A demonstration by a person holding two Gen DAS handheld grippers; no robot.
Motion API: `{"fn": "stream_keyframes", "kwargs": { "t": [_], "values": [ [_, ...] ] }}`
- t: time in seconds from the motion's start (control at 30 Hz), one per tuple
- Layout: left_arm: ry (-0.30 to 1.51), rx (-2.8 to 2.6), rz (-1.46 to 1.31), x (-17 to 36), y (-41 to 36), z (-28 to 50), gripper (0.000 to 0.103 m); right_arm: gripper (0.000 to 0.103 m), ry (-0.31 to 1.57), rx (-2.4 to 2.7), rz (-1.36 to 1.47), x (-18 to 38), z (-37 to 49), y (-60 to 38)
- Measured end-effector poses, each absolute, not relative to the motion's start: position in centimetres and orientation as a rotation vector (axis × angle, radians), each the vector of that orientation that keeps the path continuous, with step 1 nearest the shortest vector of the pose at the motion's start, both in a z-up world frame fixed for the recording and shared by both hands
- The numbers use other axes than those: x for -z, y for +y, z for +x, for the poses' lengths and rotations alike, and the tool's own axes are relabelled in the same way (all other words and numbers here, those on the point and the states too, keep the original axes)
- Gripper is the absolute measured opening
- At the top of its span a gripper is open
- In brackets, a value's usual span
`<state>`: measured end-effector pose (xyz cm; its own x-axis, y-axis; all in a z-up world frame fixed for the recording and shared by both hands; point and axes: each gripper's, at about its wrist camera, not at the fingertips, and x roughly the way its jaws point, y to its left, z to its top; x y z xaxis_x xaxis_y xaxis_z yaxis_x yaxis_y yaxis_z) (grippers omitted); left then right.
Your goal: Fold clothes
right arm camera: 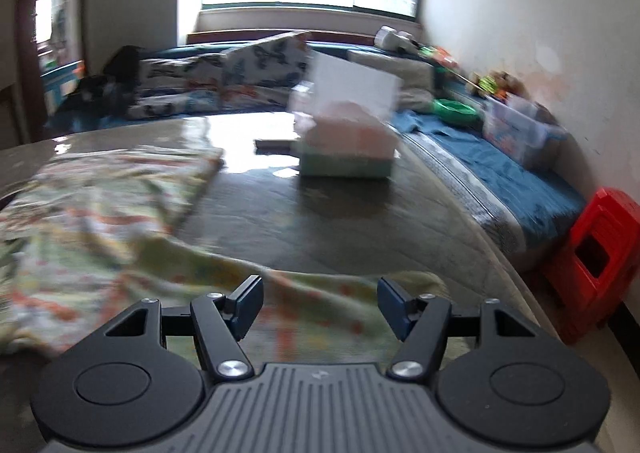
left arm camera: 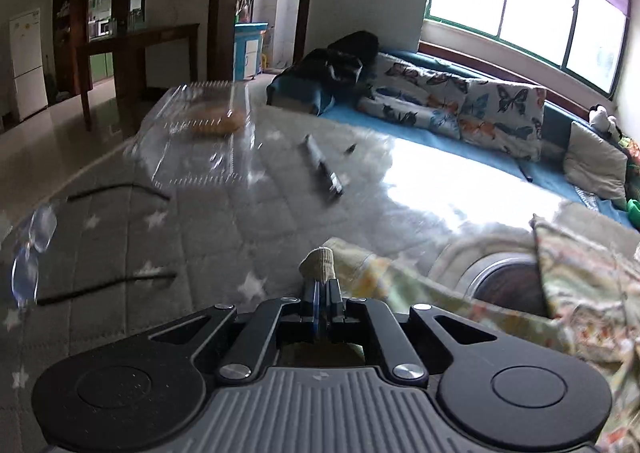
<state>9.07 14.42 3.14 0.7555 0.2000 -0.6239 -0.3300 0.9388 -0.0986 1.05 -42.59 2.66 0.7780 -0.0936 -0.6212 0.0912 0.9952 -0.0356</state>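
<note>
Left gripper (left arm camera: 319, 285): fingers together, clamped on a small fold of the garment.
Garment (right arm camera: 92, 213): pale floral cloth, green and orange print, rumpled, lying across the table's (right arm camera: 320, 221) near edge.
Right gripper (right arm camera: 320, 307): fingers apart, directly over the garment's hem.

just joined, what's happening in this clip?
A person with two handheld grippers is folding a floral-print garment on a table covered in clear plastic. The left gripper is shut, its tip right at the garment's edge; whether it pinches cloth is unclear. The right gripper is open over the near hem, holding nothing. A tissue box sits beyond.
</note>
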Motion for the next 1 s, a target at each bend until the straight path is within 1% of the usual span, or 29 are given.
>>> {"fn": "stream_keyframes", "kwargs": {
  "t": [0.27, 0.57, 0.77, 0.87, 0.9, 0.93, 0.97, 1.0],
  "values": [
    [0.645, -0.29, -0.206, -2.5, 15.1, 8.6, 0.003, 0.064, 0.676, -0.213, -0.03, -5.5, -1.2, -35.0],
    [0.649, -0.291, -0.217, -2.2, 15.5, 8.6, 0.003, 0.064, 0.69, -0.53, -0.141, -4.6, -2.3, -24.5],
    [0.645, -0.288, -0.23, -2.4, 15.7, 8.5, 0.003, 0.064, 0.688, -0.604, -0.237, -3.0, -2.4, -19.8],
    [0.645, -0.287, -0.238, -2.4, 15.8, 8.5, 0.003, 0.057, 0.694, -0.617, -0.284, -2.2, -2.2, -18.4],
    [0.644, -0.287, -0.239, -2.5, 15.8, 8.5, 0.003, 0.053, 0.7, -0.615, -0.291, -1.8, -2.0, -18.2],
    [0.643, -0.287, -0.241, -2.5, 15.9, 8.5, 0.003, 0.045, 0.707, -0.613, -0.296, -1.5, -1.8, -18.0],
    [0.642, -0.286, -0.242, -2.5, 15.9, 8.4, 0.003, 0.04, 0.721, -0.612, -0.288, -1.2, -1.6, -18.0],
    [0.64, -0.285, -0.244, -2.6, 15.9, 8.3, 0.003, 0.028, 0.736, -0.613, -0.273, -1.1, -1.4, -18.1]
  ]
}}
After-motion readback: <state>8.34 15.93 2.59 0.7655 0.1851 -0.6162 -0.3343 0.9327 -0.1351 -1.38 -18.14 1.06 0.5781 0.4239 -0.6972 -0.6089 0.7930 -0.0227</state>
